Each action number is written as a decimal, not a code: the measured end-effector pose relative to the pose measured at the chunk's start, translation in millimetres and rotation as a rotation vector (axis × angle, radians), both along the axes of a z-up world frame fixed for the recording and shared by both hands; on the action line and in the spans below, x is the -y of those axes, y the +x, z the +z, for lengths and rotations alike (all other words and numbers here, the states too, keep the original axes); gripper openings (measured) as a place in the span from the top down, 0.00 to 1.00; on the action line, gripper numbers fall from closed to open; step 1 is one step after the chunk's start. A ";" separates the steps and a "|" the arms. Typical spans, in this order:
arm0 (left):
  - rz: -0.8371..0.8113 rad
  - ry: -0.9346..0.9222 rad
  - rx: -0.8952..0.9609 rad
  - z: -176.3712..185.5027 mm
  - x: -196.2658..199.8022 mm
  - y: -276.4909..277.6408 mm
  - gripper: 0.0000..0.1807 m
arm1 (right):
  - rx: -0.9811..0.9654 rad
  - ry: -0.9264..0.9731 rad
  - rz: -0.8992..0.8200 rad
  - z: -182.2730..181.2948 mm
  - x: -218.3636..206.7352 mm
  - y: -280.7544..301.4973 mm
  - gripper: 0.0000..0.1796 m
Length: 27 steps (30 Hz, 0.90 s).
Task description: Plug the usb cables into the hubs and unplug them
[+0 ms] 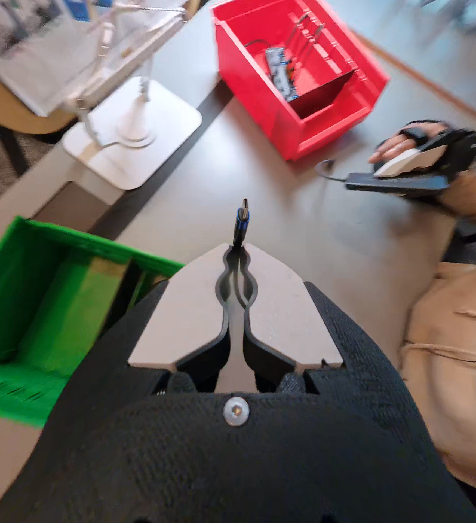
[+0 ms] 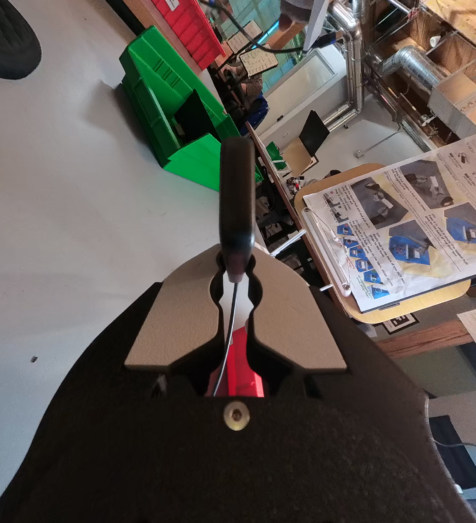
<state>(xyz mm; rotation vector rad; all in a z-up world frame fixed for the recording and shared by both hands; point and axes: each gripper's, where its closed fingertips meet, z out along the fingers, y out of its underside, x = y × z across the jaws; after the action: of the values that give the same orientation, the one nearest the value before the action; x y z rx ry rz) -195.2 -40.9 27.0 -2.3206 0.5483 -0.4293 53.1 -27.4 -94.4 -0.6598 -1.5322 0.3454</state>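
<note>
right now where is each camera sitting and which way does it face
Left wrist view: on the left gripper, looking down its fingers at the table; it pinches a USB plug, and the right gripper with a gloved hand shows at right.
Right wrist view: on the right gripper, tilted sideways across the table toward the room; it clamps a black hub.
Shared: the hub, green bin, red bin.

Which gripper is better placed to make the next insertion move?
Left, probably. The left gripper pinches the black USB-C cable plug with its metal tip free and pointing forward. The right gripper only clamps the black oblong hub, steadying it.
</note>
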 end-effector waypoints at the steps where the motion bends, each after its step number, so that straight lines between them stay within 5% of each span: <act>1: -0.016 -0.017 0.050 -7.7 2.8 16.4 0.98 | -0.003 0.001 0.002 1.0 0.5 0.4 0.93; 9: 0.075 -0.178 0.499 -160.2 16.3 113.9 0.98 | -0.026 -0.019 0.014 6.3 3.0 6.0 0.93; 13: 0.137 -0.156 0.558 -197.8 18.4 114.9 0.97 | -0.037 -0.054 0.017 6.9 0.6 6.6 0.93; 21: 0.080 0.105 0.292 -182.7 25.4 89.2 0.87 | -0.045 -0.101 0.019 5.3 -2.5 6.0 0.93; 27: -0.281 0.170 -0.006 -199.8 51.7 140.1 0.87 | -0.061 -0.130 0.021 7.5 -4.8 7.2 0.93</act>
<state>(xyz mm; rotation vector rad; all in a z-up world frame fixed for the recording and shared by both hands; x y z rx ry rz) -55.1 -92.6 -172.8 -2.0897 0.8843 -0.4858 60.4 -22.6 -86.9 -0.7288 -1.4687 0.4798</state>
